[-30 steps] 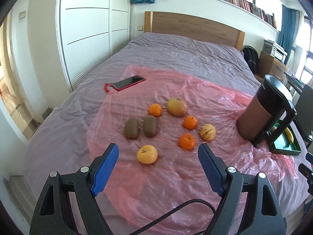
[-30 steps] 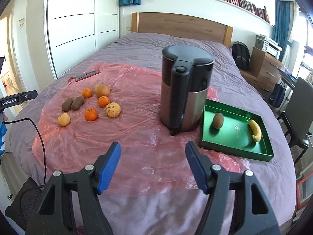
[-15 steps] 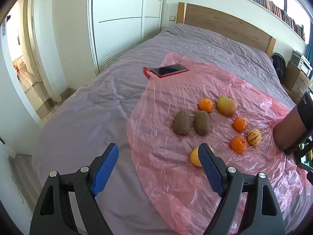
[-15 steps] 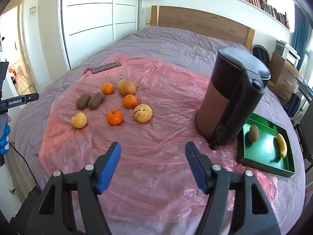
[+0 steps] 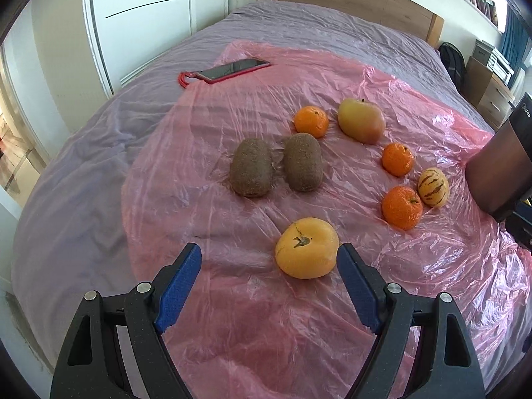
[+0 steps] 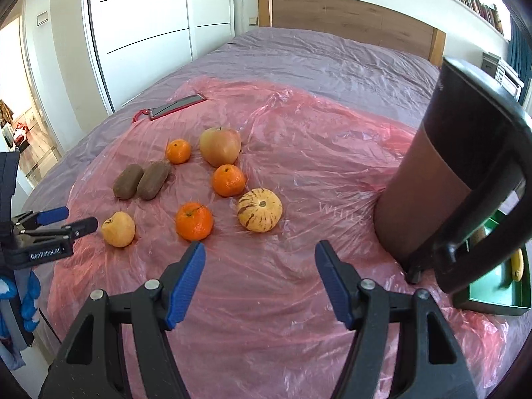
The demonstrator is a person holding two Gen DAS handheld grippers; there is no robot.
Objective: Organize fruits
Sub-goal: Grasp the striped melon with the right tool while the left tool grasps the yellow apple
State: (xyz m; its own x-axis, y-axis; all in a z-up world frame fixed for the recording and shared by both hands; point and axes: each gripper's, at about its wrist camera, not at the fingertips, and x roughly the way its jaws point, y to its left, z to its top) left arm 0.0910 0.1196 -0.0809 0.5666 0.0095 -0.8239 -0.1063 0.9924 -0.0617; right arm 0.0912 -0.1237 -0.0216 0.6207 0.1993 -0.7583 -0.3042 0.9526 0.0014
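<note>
Fruits lie on a pink plastic sheet point(image 5: 332, 326) on the bed. My left gripper point(image 5: 269, 259) is open, with a yellow-orange persimmon-like fruit point(image 5: 306, 248) just ahead, close to the right finger. Beyond lie two kiwis point(image 5: 251, 171) point(image 5: 302, 162), three tangerines point(image 5: 311, 121) point(image 5: 398, 159) point(image 5: 401, 207), a mango point(image 5: 361, 124) and a small striped melon point(image 5: 433, 188). My right gripper point(image 6: 260, 252) is open and empty, just short of a tangerine point(image 6: 194, 221) and the striped melon point(image 6: 260, 210). The left gripper point(image 6: 63, 221) shows in the right wrist view beside the yellow fruit point(image 6: 118, 229).
A tall dark kettle point(image 6: 455, 173) stands at the right on the sheet. Behind it sits a green tray point(image 6: 492, 294) with a banana point(image 6: 517, 264). A red phone point(image 5: 234, 69) lies at the sheet's far left edge. A wooden headboard point(image 5: 349, 0) is at the far end.
Both grippers have moved closer to the fruits. The left one swung back right and down toward the yellow fruit. The right one advanced left toward the fruit group, the kettle now at its right.
</note>
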